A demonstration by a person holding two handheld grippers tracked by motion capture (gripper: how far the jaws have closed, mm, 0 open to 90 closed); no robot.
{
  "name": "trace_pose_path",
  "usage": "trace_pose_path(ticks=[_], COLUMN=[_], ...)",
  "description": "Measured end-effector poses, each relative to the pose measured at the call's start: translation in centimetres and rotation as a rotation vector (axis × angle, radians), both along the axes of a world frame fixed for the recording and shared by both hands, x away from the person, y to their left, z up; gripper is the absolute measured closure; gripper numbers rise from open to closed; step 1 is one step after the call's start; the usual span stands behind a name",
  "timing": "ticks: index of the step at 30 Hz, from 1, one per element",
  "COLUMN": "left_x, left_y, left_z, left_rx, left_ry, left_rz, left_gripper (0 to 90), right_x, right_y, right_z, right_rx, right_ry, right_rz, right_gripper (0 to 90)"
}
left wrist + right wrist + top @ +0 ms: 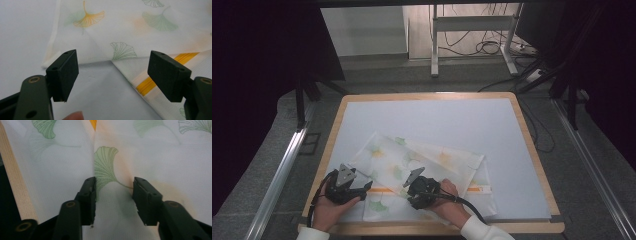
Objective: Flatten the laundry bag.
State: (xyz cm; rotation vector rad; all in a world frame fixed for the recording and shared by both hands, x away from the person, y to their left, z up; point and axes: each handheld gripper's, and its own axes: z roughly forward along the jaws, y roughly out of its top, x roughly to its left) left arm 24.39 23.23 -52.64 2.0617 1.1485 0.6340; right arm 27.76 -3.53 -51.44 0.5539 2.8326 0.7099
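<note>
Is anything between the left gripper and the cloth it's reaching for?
Nothing visible. The left gripper stands open over bare white mat, with the cloth edge just ahead between its jaws, unobstructed.

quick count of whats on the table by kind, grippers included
cloth: 1
mat: 1
grippers: 2, left gripper and right gripper
total: 4

White sleeves (482, 230), black grippers with grey plates (346, 175), seemingly black cables.
</note>
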Motion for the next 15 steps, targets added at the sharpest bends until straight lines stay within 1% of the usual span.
trace_pose_path(ticks=[1, 3, 4, 5, 6, 7, 9, 10, 11, 13, 15], left_x=[-0.01, -0.06, -0.07, -0.06, -0.06, -0.04, 0.0, 0.0, 0.0, -0.02, -0.02], left_y=[0.01, 0.04, 0.06, 0.08, 0.08, 0.08, 0.08, 0.07, 0.07, 0.09, 0.16], left_z=[0.01, 0.07, 0.09, 0.07, 0.07, 0.04, -0.01, -0.01, -0.01, 0.01, 0.02], left_rx=[-0.001, -0.003, -0.004, -0.002, -0.002, 0.001, 0.009, 0.012, 0.012, 0.012, 0.01], left_ry=[-0.002, -0.01, -0.011, -0.011, -0.011, -0.008, -0.006, -0.008, -0.008, -0.012, -0.014], left_rz=[0.002, 0.006, 0.007, 0.006, 0.006, 0.005, 0.001, 0.002, 0.002, 0.005, 0.008], left_gripper=[24.7, 24.7, 24.7, 24.7, 24.7, 24.7, 24.6, 24.6, 24.5, 24.4, 24.3], right_x=[0.0, 0.25, 0.25, 0.27, 0.27, 0.27, 0.26, 0.32, 0.32, 0.29, 0.32], right_y=[0.0, -0.12, -0.12, -0.14, -0.14, -0.16, -0.22, -0.31, -0.31, -0.4, -0.43], right_z=[0.0, 0.05, 0.05, 0.06, 0.06, 0.08, 0.1, 0.11, 0.11, 0.19, 0.23], right_rx=[0.0, 0.0, 0.0, -0.001, -0.001, -0.002, -0.008, -0.007, -0.007, 0.003, 0.006], right_ry=[0.0, -0.006, -0.006, -0.012, -0.012, -0.02, -0.042, -0.042, -0.042, -0.047, -0.049], right_rz=[0.0, -0.008, -0.008, -0.008, -0.008, -0.007, -0.008, -0.004, -0.004, -0.002, -0.001], right_gripper=[59.9, 65.0, 65.0, 69.2, 69.2, 71.1, 78.8, 80.8, 80.8, 85.7, 86.5])
